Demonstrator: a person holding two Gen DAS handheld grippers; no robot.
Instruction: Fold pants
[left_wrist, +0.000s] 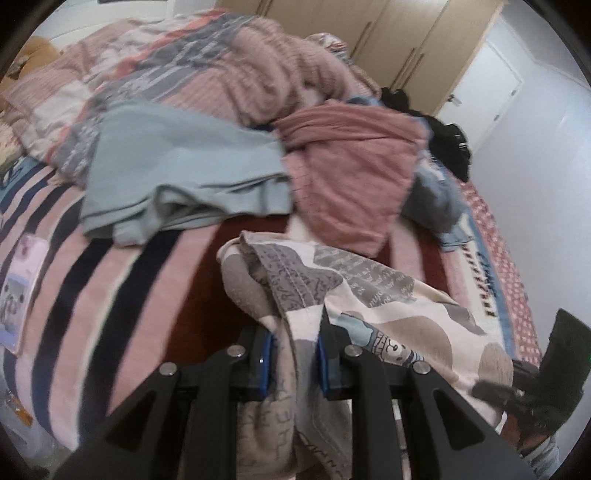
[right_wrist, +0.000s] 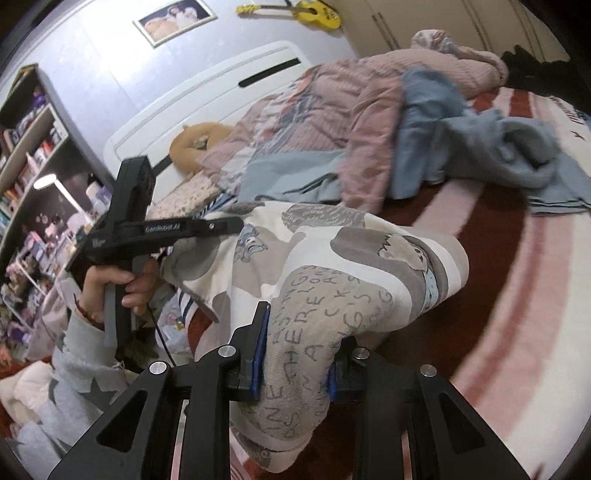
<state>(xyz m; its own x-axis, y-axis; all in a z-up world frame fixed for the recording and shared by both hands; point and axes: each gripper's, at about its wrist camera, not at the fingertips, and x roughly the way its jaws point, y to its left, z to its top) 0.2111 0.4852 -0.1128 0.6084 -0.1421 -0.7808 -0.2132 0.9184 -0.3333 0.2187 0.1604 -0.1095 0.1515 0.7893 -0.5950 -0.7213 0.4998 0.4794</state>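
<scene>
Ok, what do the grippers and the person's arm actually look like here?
Both grippers are matte black with silver pivot rivets and blue pads. The left gripper carries white lettering, too blurred to read, a grey handle and a thin black cable. The sleeve is light grey with darker stars; a red cord circles the wrist.

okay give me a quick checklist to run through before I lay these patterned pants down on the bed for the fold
1. Left gripper clamped on the pants: ok.
2. Right gripper clamped on the pants: ok.
3. Pants held clear of the bed: cannot tell; the far end is hidden.
4. Fabric flat between the grips: not ok, it hangs bunched.
5. Landing spot in front free: ok, striped cover shows bare there.
6. Blue garment and pink garment out of the way: ok, piled further back.
</scene>
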